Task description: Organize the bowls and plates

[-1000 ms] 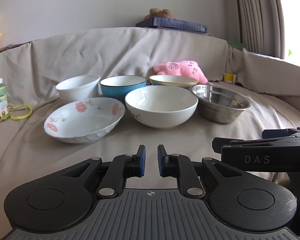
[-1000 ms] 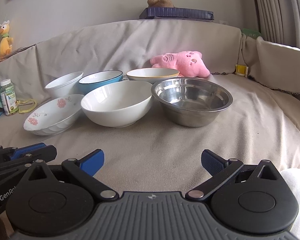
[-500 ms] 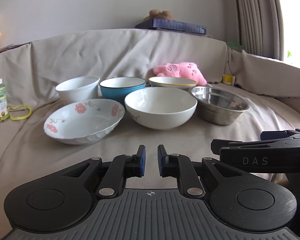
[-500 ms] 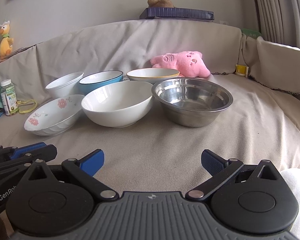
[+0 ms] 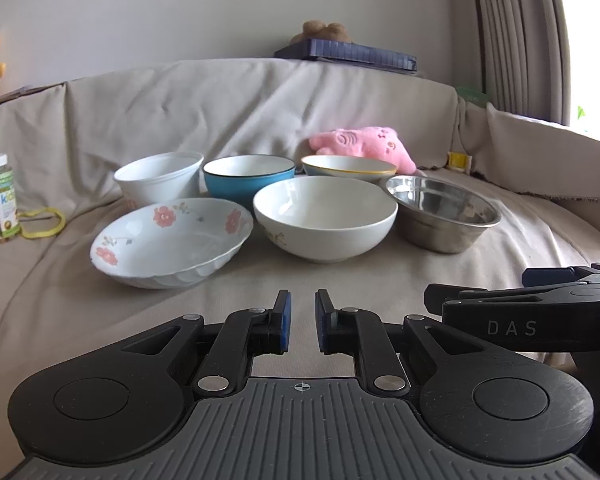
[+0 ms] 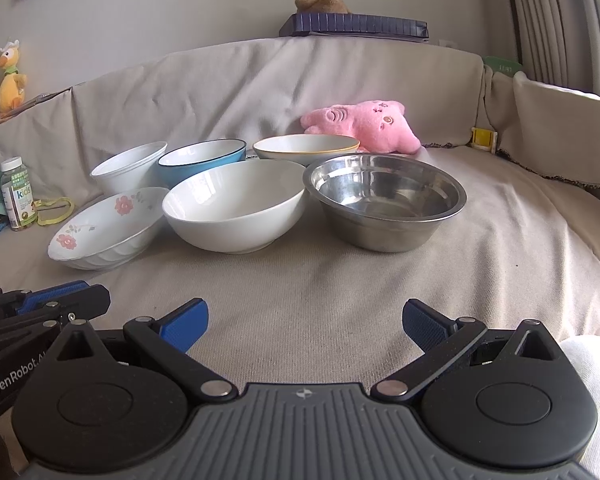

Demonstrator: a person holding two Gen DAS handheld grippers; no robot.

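**Six bowls sitting in two rows on a covered sofa**

Six bowls are sitting rim-up on the beige sofa cover (image 5: 340, 292), ahead of both grippers. In the front row, a shallow flowered bowl (image 5: 172, 240) with pink blossoms and a scalloped wall is tilting slightly towards the camera, a plain white bowl (image 5: 324, 220) is sitting in the middle, and a shiny steel bowl (image 6: 384, 200) is standing on the right. Behind them, a small white bowl (image 5: 160, 178), a blue bowl (image 5: 248, 178) with a white inside and a low yellow-rimmed bowl (image 5: 348, 168) are lining up. Being round, they are showing no long axis; each row is running left to right. Neighbouring bowls are sitting just beside one another; whether they are touching is unclear.

The left gripper (image 5: 301, 322) is hovering above the cover with its pads nearly together, pinching nothing. The right gripper (image 6: 305, 326) is holding its fingers spread wide, also holding nothing. A pink plush toy (image 6: 364, 124) is lying behind the back row, and a bottle (image 6: 18, 194) is standing far left.
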